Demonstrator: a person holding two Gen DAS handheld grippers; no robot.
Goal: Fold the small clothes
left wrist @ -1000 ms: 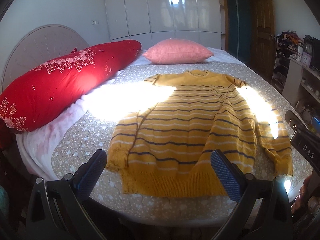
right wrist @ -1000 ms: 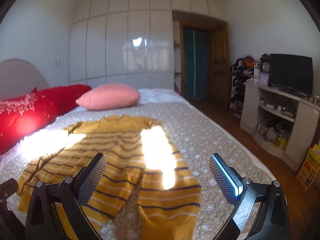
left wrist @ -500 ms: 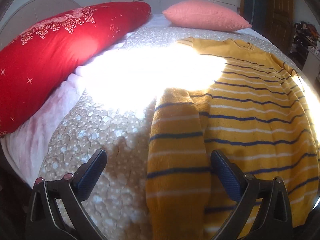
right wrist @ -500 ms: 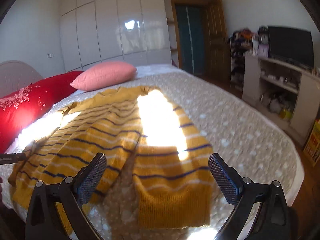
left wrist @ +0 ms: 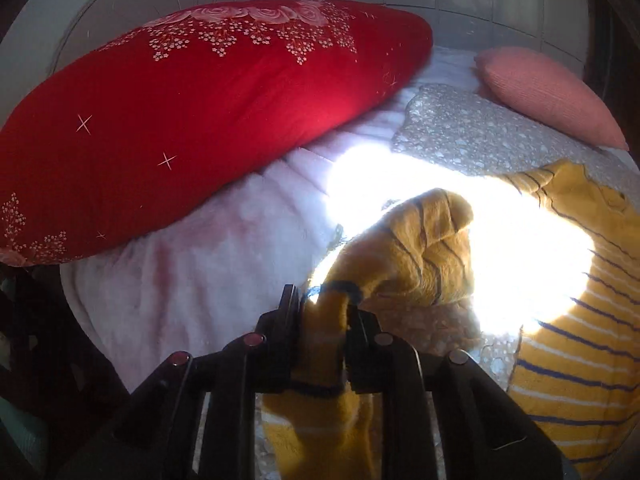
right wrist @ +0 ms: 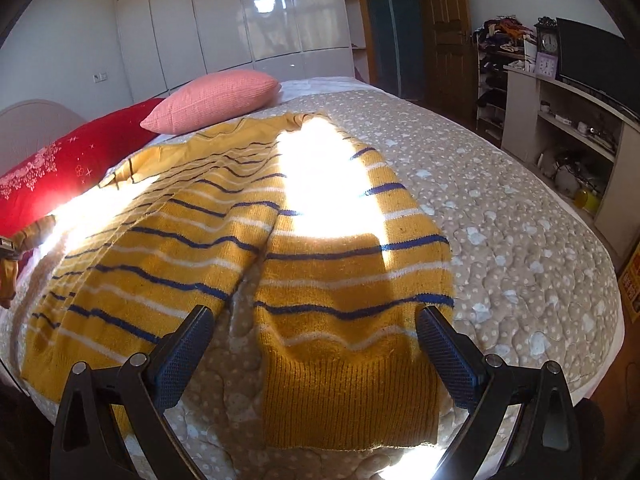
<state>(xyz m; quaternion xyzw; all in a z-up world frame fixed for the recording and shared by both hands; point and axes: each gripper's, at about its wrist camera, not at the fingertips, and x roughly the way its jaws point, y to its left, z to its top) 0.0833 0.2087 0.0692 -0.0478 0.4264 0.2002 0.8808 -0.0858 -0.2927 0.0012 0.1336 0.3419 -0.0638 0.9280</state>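
A yellow sweater [right wrist: 192, 224] with navy and white stripes lies flat, front up, on the bed. My left gripper [left wrist: 324, 304] is closing its jaws on the left sleeve [left wrist: 420, 248]. Yellow cuff fabric is pinched between the pads, and the sleeve bunches up just beyond them. My right gripper [right wrist: 316, 320] is open and hovers low over the right sleeve [right wrist: 352, 272], whose ribbed cuff lies between the spread fingers without touching them. A strong patch of sunlight washes out part of the sweater's chest.
A long red bolster [left wrist: 180, 120] and a pink pillow [right wrist: 216, 100] lie by the headboard. The beige quilt [right wrist: 512, 220] covers the bed to its rounded edge. A TV stand [right wrist: 560, 132] and a wooden door [right wrist: 444, 28] are to the right.
My left gripper swung left to the left sleeve and closed on its cuff, bunching the sleeve. My right gripper sank toward the right sleeve's cuff and stayed open.
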